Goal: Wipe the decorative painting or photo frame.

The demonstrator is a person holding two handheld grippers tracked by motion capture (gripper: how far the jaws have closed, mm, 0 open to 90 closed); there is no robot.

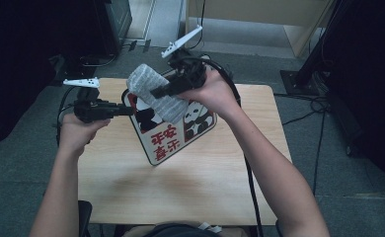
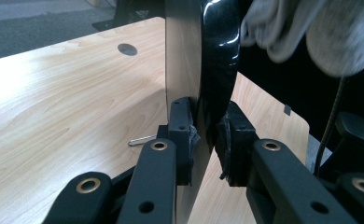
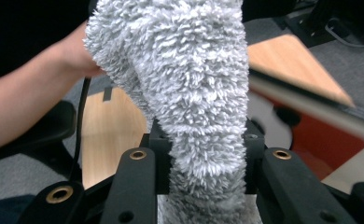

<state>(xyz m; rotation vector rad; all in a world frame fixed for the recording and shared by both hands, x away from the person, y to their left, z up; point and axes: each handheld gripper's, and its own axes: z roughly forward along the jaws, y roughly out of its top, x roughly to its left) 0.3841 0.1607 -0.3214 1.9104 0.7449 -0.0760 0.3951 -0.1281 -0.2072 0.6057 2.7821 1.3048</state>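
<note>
Here, on my left, the left gripper (image 1: 126,110) has its jaws pinched on the rim of the panda-print board (image 1: 173,133), a flat wooden panel with a glossy printed face and red characters. In the left gripper view the pads (image 2: 185,133) squeeze the panel's edge (image 2: 203,70) from both sides, and the board stands tilted up off the wooden table (image 1: 190,182), one corner near the tabletop. I judge the step in hand to be wiping that printed face, so my left side's job is simply to stay rigid: keep the pinch firm and the wrist locked, because a grip that close to one edge will let the board pivot if I push hard far from it.

Moving right, the grey fluffy cloth (image 1: 153,91) hangs against the upper part of the board's face. The right gripper (image 1: 156,93) is clamped tight on it; in the right gripper view the pile (image 3: 189,84) bulges up out of the closed jaws.

To do this well I would lay the cloth's broad side flat on the print, stroke with light pressure toward the held edge and not away from it, and keep the black jaws themselves off the glossy surface so that no part but the fabric rubs it.
</note>
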